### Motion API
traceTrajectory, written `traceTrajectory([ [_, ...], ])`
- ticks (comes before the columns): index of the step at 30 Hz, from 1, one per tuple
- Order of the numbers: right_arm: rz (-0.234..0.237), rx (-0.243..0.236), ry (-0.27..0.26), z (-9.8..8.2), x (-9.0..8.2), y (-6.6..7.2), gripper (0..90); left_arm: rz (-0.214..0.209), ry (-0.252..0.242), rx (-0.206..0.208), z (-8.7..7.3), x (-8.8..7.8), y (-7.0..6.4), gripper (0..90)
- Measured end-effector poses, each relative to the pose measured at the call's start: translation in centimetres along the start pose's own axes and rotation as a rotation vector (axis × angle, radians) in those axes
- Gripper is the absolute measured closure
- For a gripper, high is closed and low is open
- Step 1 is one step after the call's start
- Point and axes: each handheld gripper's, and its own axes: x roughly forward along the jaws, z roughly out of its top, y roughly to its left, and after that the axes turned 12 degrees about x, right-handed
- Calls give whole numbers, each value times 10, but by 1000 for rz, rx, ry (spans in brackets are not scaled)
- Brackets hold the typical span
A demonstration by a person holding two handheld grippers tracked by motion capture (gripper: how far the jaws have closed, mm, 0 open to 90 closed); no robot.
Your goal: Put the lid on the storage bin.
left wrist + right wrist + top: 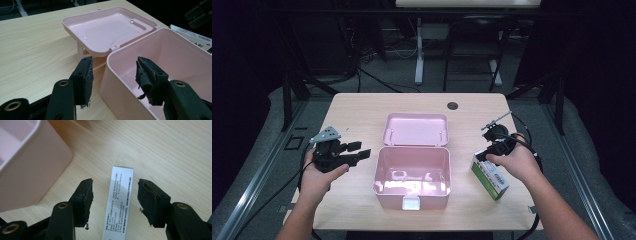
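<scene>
**Right gripper over carton, jaws wide, no grasp**

Right hand (515,161) comes in from bottom right, forearm angled up-left, holding the right gripper (484,155) over the near-left top end of the small carton (490,177). Right gripper view: right gripper (113,200) jaws spread wide, one each side of the carton (119,205), gaps on both sides, no contact, nothing held.

Carton lies on the table (362,112) just right of the pink box (412,176), apart from it. Long axis runs diagonally in the high view, from upper left to lower right. In the right gripper view it runs straight away between the jaws, white printed face up.

Left hand (319,175) rests at the table's left, the left gripper (362,149) pointing right toward the box, jaws open, empty. Left gripper view: left gripper (113,77) straddling the near corner of the box wall (125,82).

High view gives the green side of the carton and the lid (416,129) lying open behind the box. Left gripper view shows lid (110,27) interior, propped off the table on its handle.
</scene>
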Motion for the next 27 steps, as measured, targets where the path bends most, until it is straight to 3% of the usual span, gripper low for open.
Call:
traceTrajectory([
  [12,-32,4,141,2,16,-5,452,-2,12,-3,-1,1,1,478],
  [20,-54,8,207,4,22,-7,465,-4,9,-10,-2,2,2,478],
  [27,-46,19,273,4,27,-7,483,-7,8,-14,-3,3,3,478],
])
